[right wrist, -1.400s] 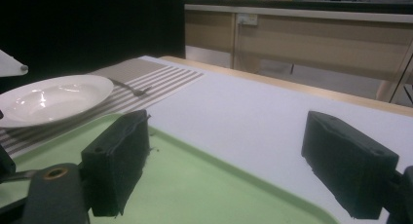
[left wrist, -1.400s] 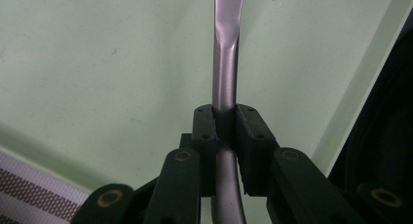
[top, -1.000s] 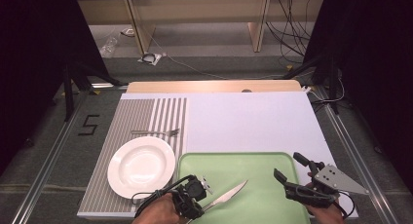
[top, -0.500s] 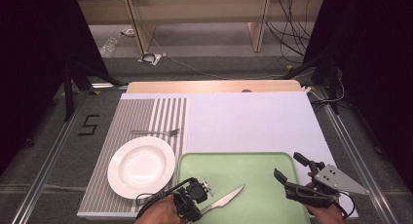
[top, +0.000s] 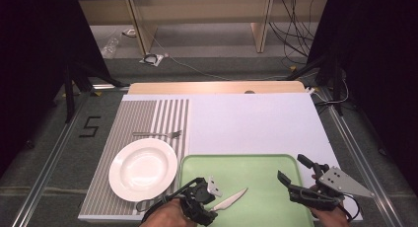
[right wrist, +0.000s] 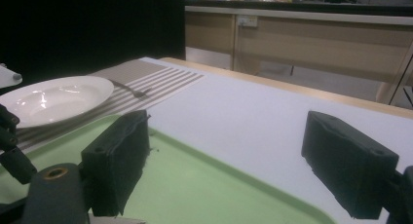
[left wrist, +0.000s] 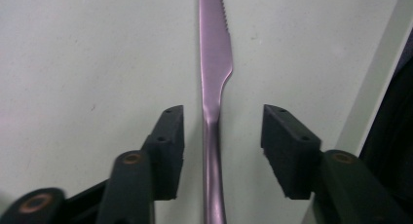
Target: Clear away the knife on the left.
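The left claw (left wrist: 219, 136), jaws spread, straddles the handle of a knife (left wrist: 214, 78) lying flat on the green tray (top: 256, 163), not yet gripped, while the right claw (top: 300, 175) hovers released nearby.

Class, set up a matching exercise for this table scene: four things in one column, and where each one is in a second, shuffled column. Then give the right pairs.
Things:
1. knife
2. fork
3. white plate
4. right gripper

Places:
A. on the striped mat, beyond the plate
B. open, above the green tray's right end
C. on the tray, between the left gripper's open jaws
D. on the striped mat, left of the tray

Pairs: 1-C, 2-A, 3-D, 4-B
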The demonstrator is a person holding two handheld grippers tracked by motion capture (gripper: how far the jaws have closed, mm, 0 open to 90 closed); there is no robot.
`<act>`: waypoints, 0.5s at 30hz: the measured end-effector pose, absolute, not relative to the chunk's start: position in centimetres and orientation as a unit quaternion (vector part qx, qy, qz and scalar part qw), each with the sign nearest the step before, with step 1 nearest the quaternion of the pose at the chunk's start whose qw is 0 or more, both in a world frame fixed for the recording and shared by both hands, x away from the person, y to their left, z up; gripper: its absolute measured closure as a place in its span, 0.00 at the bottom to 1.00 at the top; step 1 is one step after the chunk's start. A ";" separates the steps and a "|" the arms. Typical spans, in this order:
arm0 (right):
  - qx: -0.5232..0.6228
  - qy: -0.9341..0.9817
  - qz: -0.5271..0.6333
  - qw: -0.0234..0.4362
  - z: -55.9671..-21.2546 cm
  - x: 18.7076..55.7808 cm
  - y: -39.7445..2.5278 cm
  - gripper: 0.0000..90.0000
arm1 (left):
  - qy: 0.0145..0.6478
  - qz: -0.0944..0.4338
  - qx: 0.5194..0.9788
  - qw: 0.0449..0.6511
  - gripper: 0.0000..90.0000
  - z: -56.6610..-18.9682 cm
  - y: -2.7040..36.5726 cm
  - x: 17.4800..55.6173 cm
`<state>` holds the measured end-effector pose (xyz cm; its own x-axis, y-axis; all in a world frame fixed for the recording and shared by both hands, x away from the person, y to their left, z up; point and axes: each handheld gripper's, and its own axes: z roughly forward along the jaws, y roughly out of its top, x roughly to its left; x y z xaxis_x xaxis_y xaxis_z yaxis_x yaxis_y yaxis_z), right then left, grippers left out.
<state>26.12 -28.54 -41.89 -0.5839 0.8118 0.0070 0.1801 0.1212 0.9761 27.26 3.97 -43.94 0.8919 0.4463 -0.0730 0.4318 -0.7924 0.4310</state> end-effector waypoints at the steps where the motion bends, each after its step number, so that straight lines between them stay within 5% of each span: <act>1: 0.358 0.693 0.558 0.283 -41.9 26.1 -28.5 0.20 | 0.228 0.017 0.947 0.228 0.65 -44.0 3.9 27.2; 10: 0.358 0.693 0.558 0.283 -41.9 26.1 -28.5 0.20 | 0.190 0.042 0.952 0.237 0.99 -44.7 2.6 26.4; 15: 0.358 0.694 0.557 0.283 -41.9 26.1 -28.5 0.21 | 0.186 0.039 0.953 0.238 0.99 -45.3 2.1 26.5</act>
<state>26.10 -28.51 -41.89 -0.5838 0.8119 0.0064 0.1809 0.1223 0.9759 26.53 2.06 -45.29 0.9276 0.3733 -0.0146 0.3364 -0.8177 0.4671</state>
